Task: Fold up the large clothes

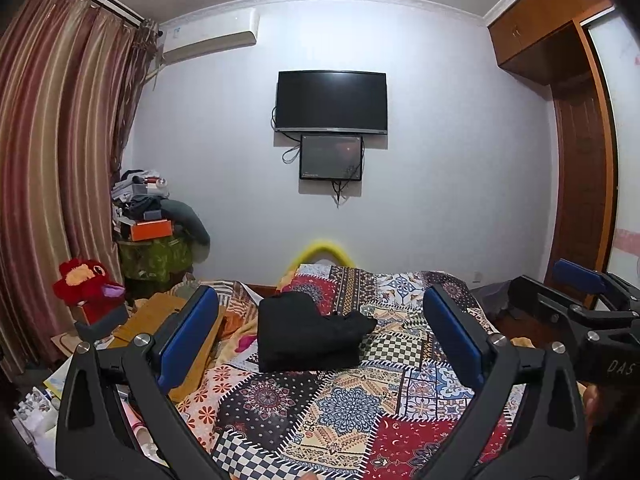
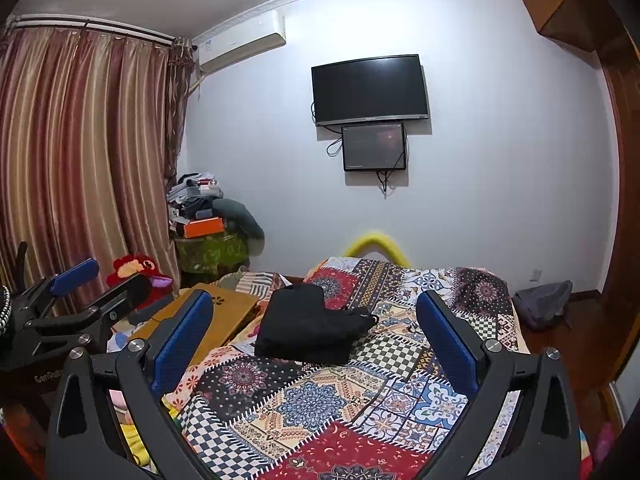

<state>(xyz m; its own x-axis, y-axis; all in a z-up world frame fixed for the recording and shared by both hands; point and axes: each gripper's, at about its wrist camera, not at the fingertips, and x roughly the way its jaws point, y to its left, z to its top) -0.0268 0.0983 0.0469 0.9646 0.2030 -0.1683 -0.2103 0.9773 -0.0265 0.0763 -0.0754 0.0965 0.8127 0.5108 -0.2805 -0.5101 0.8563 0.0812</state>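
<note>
A black garment (image 1: 308, 332) (image 2: 310, 326) lies folded into a compact block on the patchwork bedspread (image 1: 344, 404) (image 2: 320, 408), with one loose end sticking out to its right. My left gripper (image 1: 320, 336) is open, held well back from the garment and above the bed, with nothing between its blue pads (image 1: 188, 336). My right gripper (image 2: 316, 332) is open too, likewise back from the garment and empty. In the left wrist view the right gripper (image 1: 560, 296) shows at the right edge; in the right wrist view the left gripper (image 2: 96, 284) shows at the left edge.
A wooden lap desk (image 2: 200, 320) and a red plush toy (image 1: 86, 284) lie left of the bed. A cluttered stand (image 1: 152, 236) sits by the curtain (image 1: 52, 160). A TV (image 1: 332, 102) hangs on the far wall. A grey bag (image 2: 544, 304) lies on the floor, right.
</note>
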